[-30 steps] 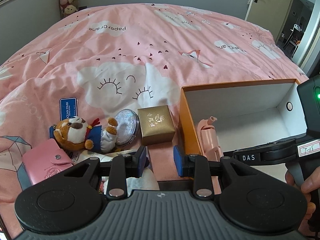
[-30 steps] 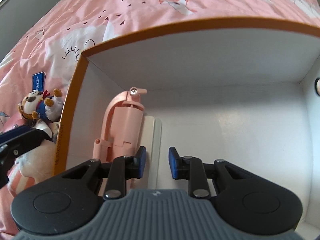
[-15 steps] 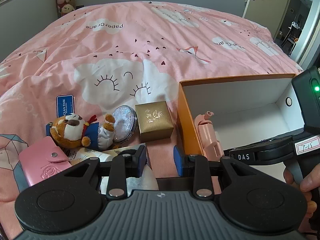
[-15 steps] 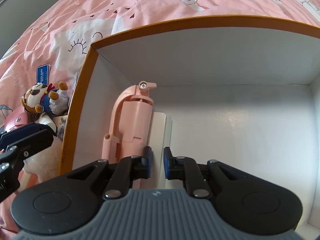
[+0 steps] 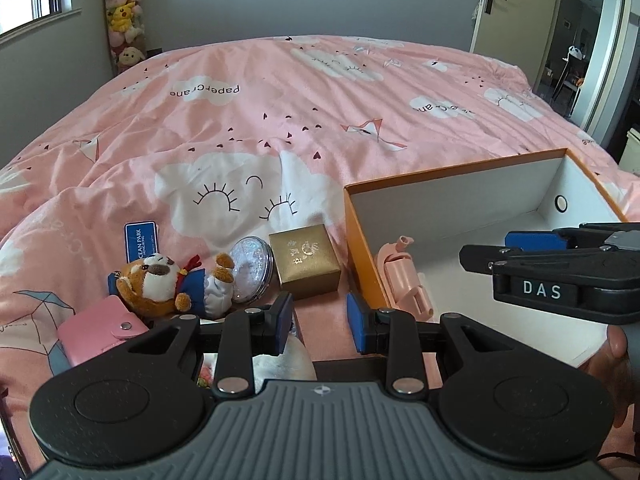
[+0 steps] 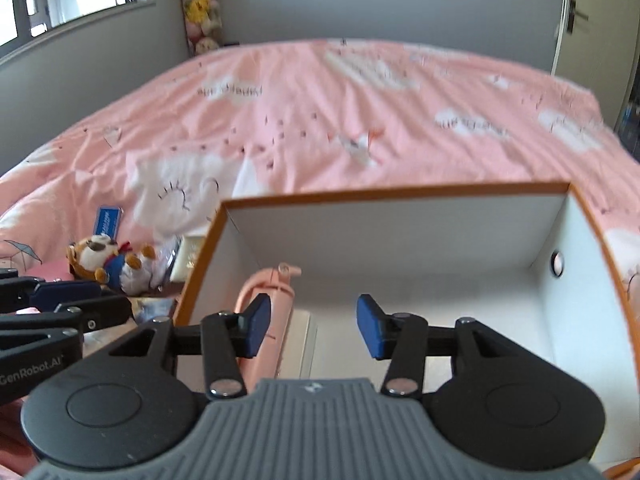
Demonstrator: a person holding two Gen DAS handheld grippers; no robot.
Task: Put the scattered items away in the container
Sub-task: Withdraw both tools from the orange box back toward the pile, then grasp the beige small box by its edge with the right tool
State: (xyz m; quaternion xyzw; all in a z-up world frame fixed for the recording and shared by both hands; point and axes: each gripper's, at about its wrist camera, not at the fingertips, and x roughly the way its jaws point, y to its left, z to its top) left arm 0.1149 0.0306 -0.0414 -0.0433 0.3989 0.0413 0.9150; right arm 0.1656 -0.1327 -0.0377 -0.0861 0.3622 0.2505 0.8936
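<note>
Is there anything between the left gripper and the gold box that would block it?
Nothing visible does. The left gripper is open, and only bare pink duvet lies between its fingers and the gold box. The round silver case leans close on the box's left; the orange box wall stands to its right.

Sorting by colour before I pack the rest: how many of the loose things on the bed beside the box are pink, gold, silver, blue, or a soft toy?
Pink wallet: 1
Gold box: 1
Silver tin: 1
Blue card: 1
Soft toy: 1
Total: 5; packets under the left fingers not counted.
</note>
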